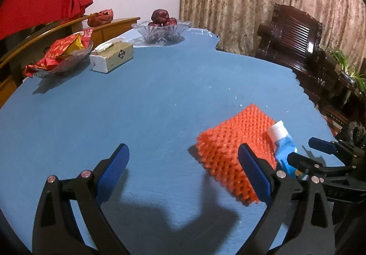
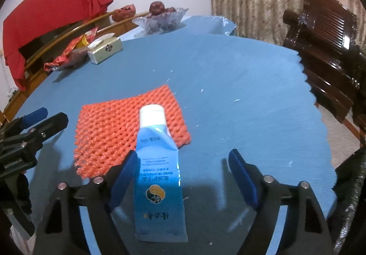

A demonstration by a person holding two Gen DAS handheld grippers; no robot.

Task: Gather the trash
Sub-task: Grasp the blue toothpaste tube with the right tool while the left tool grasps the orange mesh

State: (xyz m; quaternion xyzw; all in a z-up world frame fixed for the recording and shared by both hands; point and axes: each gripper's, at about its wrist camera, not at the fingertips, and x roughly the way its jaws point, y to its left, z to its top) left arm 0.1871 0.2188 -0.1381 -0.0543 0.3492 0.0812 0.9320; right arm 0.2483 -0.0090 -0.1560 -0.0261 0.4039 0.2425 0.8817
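Right gripper (image 2: 183,177) straddles the blue tube (image 2: 157,177), jaws apart, not yet pinching; next it must squeeze. Left gripper (image 1: 183,172) hangs released beside the orange foam net (image 1: 231,147).

From the left wrist, the blue tube (image 1: 283,142) is half hidden behind the right gripper (image 1: 297,152) and the orange foam net (image 1: 231,147) passes behind the left gripper's (image 1: 183,172) right finger. Small print on the tube (seen upside down) is too blurred to read between the right gripper's fingers (image 2: 123,177).
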